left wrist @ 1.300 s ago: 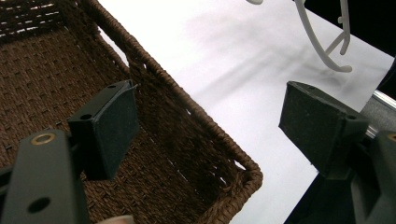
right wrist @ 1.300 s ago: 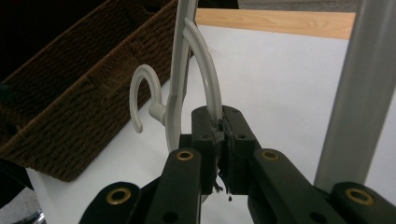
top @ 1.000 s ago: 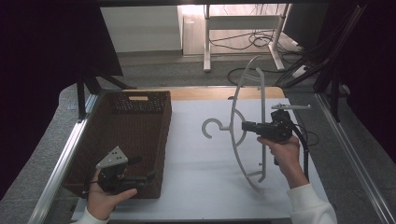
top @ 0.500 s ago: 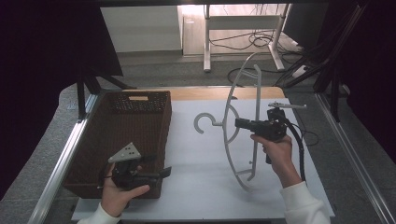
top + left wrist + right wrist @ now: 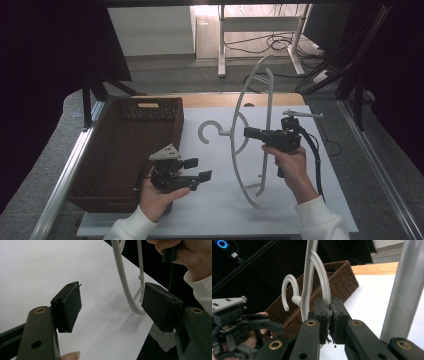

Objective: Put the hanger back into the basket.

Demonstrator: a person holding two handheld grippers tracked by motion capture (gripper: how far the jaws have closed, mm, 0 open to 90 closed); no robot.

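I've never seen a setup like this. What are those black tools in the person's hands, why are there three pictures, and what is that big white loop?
A person at a table holds a hand-operated gripper in each hand; each has two black jaws. The high view comes from a camera above the table. The other two come from small cameras riding on the grippers, looking along the jaws.

The white loop is a plastic clothes hanger. The right gripper has its jaws shut on the hanger near its hook and holds it upright, its lower end near the white tabletop. The left gripper holds nothing; its jaws stand apart and have just been closing a little, pointing toward the hanger. A brown wicker basket sits at the left.
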